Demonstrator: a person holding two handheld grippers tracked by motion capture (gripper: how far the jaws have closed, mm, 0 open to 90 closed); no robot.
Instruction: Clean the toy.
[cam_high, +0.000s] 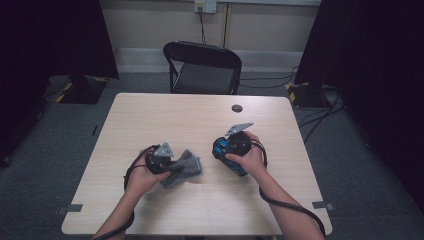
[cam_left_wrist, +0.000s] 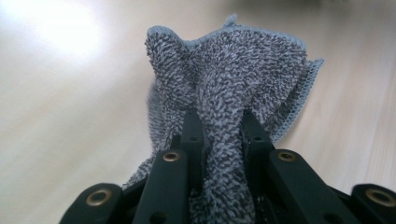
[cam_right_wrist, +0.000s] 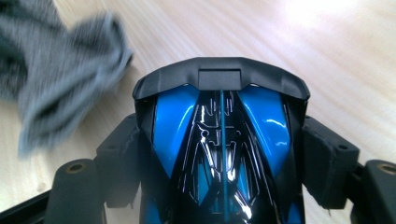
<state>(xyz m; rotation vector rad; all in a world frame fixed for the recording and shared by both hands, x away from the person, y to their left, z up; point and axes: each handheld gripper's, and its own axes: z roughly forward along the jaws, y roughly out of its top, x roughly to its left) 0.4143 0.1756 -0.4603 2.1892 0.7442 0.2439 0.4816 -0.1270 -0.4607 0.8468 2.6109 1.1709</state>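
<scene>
A crumpled grey terry cloth (cam_high: 189, 164) is lifted a little off the light wooden table (cam_high: 200, 117), left of centre. My left gripper (cam_high: 173, 167) is shut on it. In the left gripper view the two black jaws pinch a fold of the cloth (cam_left_wrist: 233, 70) at the left gripper (cam_left_wrist: 219, 119), and the rest bunches beyond them. My right gripper (cam_high: 227, 150), right of centre, is shut on a glossy blue and black toy car (cam_high: 222, 146). The right gripper view has the car (cam_right_wrist: 173, 116) clamped between the pads (cam_right_wrist: 327, 158) of the right gripper (cam_right_wrist: 224, 154), with the cloth (cam_right_wrist: 60, 70) blurred at upper left.
A small dark round disc (cam_high: 237, 108) lies near the table's far edge. A black folding chair (cam_high: 202, 67) stands behind the table. Dark curtains hang on both sides, and cables run over the grey carpet at the right (cam_high: 320, 117).
</scene>
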